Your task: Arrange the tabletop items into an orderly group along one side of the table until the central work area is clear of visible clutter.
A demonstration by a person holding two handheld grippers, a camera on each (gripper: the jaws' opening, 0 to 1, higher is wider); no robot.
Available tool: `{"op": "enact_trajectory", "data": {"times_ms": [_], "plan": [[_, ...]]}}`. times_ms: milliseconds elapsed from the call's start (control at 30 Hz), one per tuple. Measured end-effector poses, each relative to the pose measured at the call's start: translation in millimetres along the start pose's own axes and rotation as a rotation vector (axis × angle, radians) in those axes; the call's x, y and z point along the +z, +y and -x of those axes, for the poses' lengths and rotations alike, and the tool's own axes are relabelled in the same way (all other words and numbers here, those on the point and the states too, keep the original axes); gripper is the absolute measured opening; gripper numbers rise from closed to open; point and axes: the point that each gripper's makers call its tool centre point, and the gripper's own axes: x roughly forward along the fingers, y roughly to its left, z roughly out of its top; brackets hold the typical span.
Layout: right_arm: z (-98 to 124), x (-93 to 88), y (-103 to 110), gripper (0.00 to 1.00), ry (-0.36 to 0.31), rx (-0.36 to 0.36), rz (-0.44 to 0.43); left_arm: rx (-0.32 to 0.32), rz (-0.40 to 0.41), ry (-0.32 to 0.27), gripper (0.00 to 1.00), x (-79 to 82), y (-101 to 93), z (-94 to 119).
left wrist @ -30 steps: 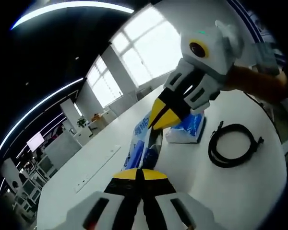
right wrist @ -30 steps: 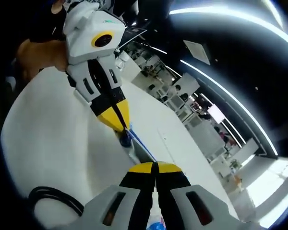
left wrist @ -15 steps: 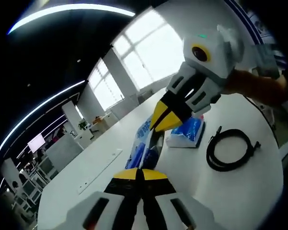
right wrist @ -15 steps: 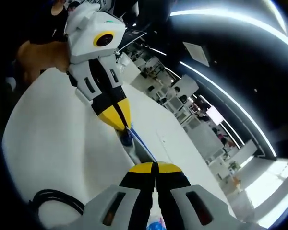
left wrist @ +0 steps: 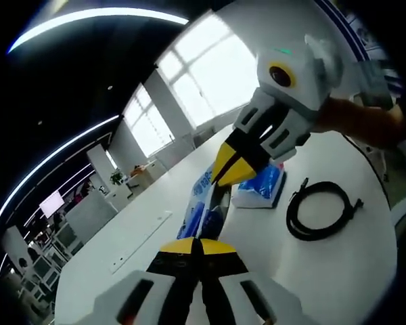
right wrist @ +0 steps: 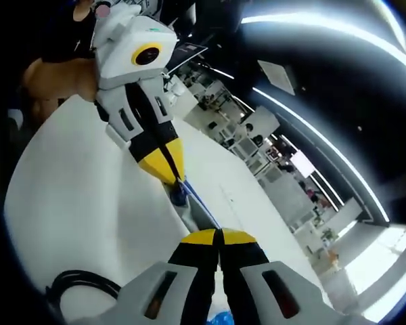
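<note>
Both grippers pinch opposite ends of same blue-and-white packet (left wrist: 204, 206), stretched between them above white table (left wrist: 325, 271). Left gripper (left wrist: 197, 245) jaws closed tight on near end. Right gripper (left wrist: 231, 172) yellow tips clamped on far end (hand visible behind it). Second blue packet (left wrist: 260, 186) lies flat on table just beyond, black coiled cable (left wrist: 321, 210) beside it, apart. Right gripper view: jaws pressed together, left gripper (right wrist: 168, 177) facing it, cable (right wrist: 81, 284) low at left.
</note>
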Motion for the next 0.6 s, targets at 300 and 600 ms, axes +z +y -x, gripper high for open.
{"op": "enact_trajectory", "data": {"times_ms": [300, 600], "plan": [[-4.2, -16.4, 38.1, 0.00, 0.031, 0.040, -0.022, -0.027, 0.004, 0.039, 0.00, -24.9, -24.8, -1.9], [-2.4, -28.2, 62.6, 0.00, 0.038, 0.070, -0.056, -0.035, -0.014, 0.062, 0.00, -33.4, -40.3, 0.4]]}}
